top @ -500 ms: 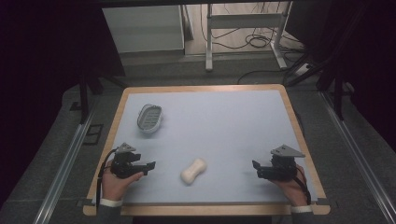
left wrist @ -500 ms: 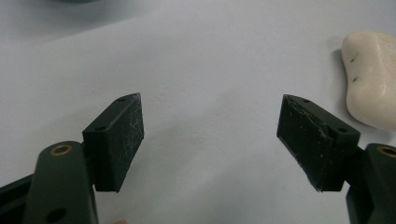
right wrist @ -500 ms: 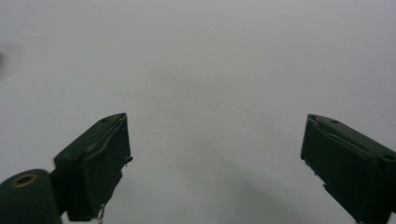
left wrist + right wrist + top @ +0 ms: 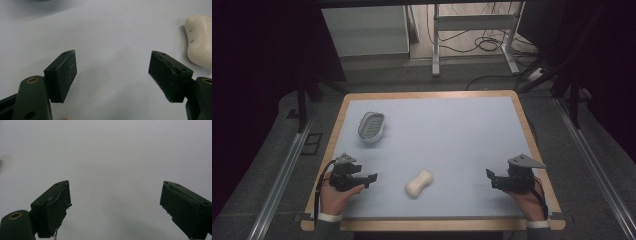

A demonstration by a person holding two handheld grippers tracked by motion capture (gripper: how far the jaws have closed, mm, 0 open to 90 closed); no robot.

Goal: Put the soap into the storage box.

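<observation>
A cream, peanut-shaped bar of soap (image 4: 419, 183) lies on the pale mat near the table's front middle; it also shows at the right edge of the left gripper view as the soap (image 4: 200, 40). A grey oval soap dish (image 4: 371, 126) stands toward the back left. My left gripper (image 4: 371, 178) rests low at the front left, pointing right at the soap, open and holding nothing (image 4: 112, 72). My right gripper (image 4: 490, 178) sits at the front right, pointing left, open over bare mat (image 4: 115, 205).
The table (image 4: 517, 100) has a wooden rim around the light blue-grey mat. Metal rails run along both sides on the floor. A table frame and cables stand beyond the far edge.
</observation>
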